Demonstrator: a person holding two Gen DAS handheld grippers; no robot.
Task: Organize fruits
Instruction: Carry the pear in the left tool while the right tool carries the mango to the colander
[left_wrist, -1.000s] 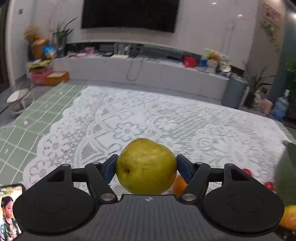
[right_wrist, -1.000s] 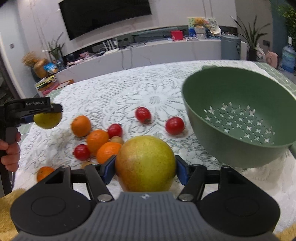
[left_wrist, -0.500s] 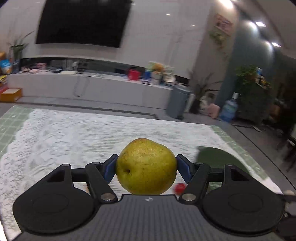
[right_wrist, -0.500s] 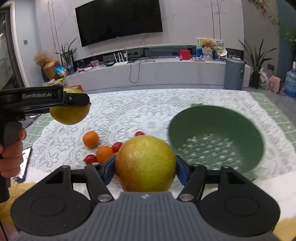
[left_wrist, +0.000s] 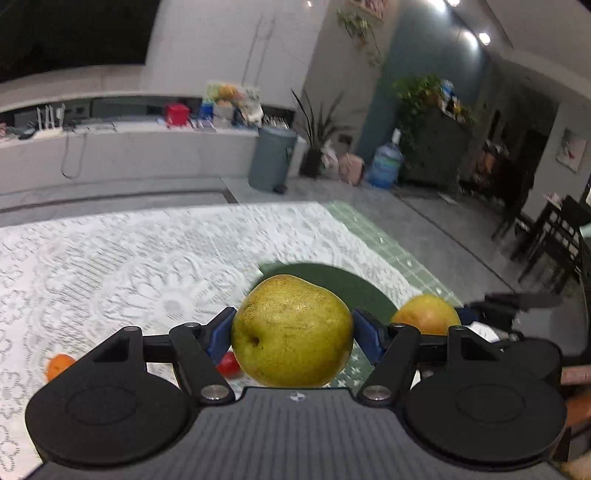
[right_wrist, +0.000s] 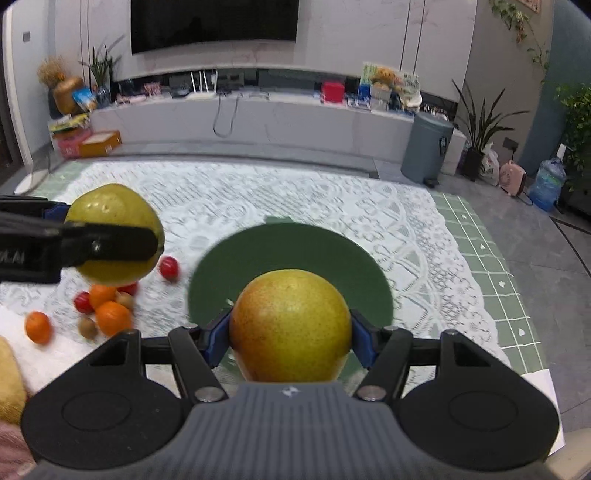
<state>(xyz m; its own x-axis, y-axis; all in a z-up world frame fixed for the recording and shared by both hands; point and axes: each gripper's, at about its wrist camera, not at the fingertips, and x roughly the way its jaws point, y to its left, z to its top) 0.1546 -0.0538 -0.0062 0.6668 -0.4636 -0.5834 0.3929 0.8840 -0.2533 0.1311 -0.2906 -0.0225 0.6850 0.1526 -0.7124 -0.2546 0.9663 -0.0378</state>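
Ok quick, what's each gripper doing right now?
Left gripper: shut on the yellow-green pear.
Right gripper: shut on the orange-blushed yellow pear.

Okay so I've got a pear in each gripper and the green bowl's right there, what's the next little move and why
Probably lower the right gripper toward the green bowl and let go there. Its reddish-yellow pear is clamped between the blue pads with the bowl showing directly behind it. The left gripper, shut on the green pear, appears off to the bowl's left in the right wrist view, so it likely follows second.
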